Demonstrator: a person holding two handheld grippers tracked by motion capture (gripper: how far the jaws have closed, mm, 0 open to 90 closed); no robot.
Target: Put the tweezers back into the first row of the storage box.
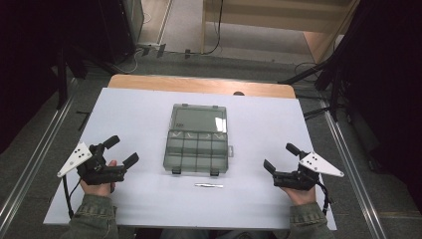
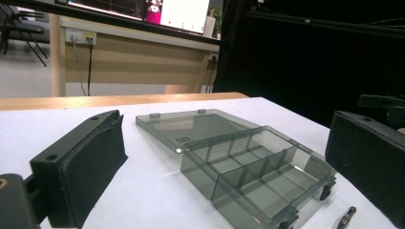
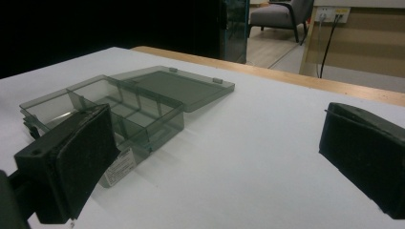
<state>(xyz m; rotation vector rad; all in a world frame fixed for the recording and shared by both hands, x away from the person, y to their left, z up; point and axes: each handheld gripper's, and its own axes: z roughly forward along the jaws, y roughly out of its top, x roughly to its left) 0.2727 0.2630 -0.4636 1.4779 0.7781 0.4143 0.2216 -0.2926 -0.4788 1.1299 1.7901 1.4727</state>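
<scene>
Grippers number two: our left gripper (image 1: 122,150) at eight o'clock and our right gripper (image 1: 279,156) at four o'clock, both with jaws spread and holding nothing. Between them, at the table's (image 1: 259,117) centre, we see one grey compartment box (image 1: 196,151), lid (image 1: 199,119) lying flat toward twelve. One pair of metal tweezers (image 1: 209,185) lies just beside its six o'clock edge. White surface lies bare on each flank.

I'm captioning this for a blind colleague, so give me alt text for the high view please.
An open smoky-grey compartment box sits mid-table, lid folded back flat, with small metal tweezers lying just in front of it. The left gripper and right gripper, both open, are held either side on the white table.
</scene>
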